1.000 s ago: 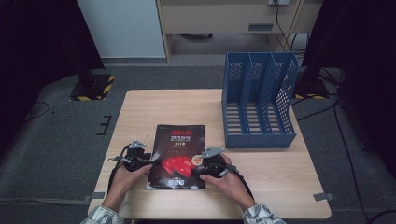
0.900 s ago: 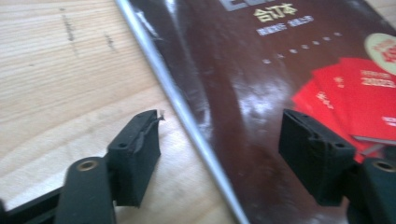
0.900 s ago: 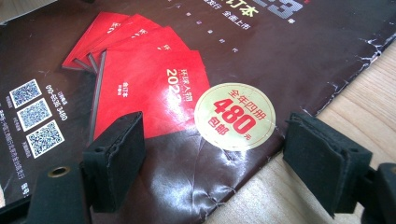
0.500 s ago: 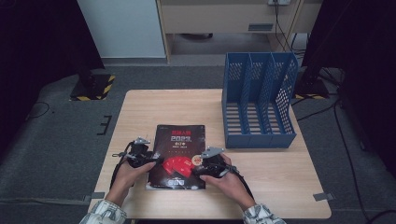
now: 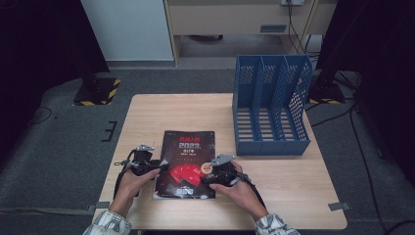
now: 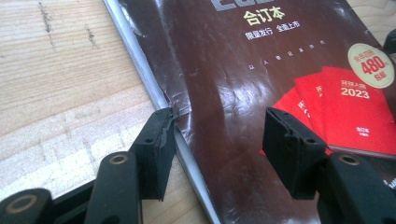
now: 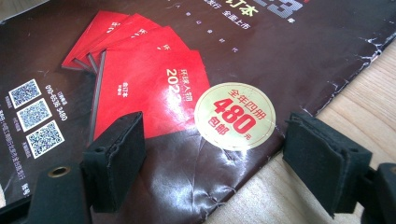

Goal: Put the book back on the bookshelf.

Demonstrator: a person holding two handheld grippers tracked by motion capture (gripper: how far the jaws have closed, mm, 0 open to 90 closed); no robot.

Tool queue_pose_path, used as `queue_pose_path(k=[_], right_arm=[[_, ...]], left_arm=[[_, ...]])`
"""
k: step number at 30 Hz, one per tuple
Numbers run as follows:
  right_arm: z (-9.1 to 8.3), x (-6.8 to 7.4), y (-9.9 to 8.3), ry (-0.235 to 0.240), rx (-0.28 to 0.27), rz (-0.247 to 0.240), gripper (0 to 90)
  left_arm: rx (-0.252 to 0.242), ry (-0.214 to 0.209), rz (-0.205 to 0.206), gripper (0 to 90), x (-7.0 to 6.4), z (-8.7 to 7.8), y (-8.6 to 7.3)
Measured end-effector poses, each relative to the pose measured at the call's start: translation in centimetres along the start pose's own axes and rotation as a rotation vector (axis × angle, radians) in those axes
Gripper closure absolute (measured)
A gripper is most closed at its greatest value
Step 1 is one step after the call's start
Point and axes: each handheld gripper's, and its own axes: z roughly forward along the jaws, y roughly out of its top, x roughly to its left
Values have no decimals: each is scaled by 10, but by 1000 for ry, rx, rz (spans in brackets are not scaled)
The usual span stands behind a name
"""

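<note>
Seen from above, I have both claws down at the near end of a dark magazine [image 5: 186,161] lying flat on the wooden bench [image 5: 147,115], cover up, w/ red booklets printed on it.

Left claw [image 5: 157,165] sits at the mag's left edge, about halfway down its lower half. In the left gripper view its jaws stand apart: one pad [image 6: 158,148] rests on the bench side, touching the page edge, the other pad [image 6: 289,154] is over the glossy cover. Nothing clamped; the edge lies between them.

Right claw [image 5: 208,177] is at the mag's right edge, near the round cream sticker [image 7: 235,116] reading 480. In the right gripper view its jaws are also spread wide: one over the red booklet art, the other out over bare bench past the creased cover corner. Not gripping anything.

A blue file rack [image 5: 271,105] w/ three slots stands upright at the bench's far right, well apart from the mag. My hands and checked sleeves come in from the bottom edge.
</note>
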Motion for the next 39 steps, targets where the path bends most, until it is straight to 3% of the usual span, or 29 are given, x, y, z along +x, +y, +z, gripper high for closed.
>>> queue_pose_path(k=[22, 28, 31, 35, 39], right_arm=[[0, 0, 0, 3, 0, 1, 211], [-1, 0, -1, 5, 2, 2, 214], [-1, -1, -1, 6, 0, -3, 214], [-1, 0, -1, 3, -1, 1, 215], [-2, 0, -1, 0, -1, 2, 215]], left_arm=[[-29, -24, 20, 439, -10, -1, -1], [-37, -51, 11, 445, -12, -5, -9], [-32, -98, -6, 465, -14, -6, -15], [-32, -67, 10, 474, -15, -5, -15], [-49, -53, -10, 526, -14, -4, -13]])
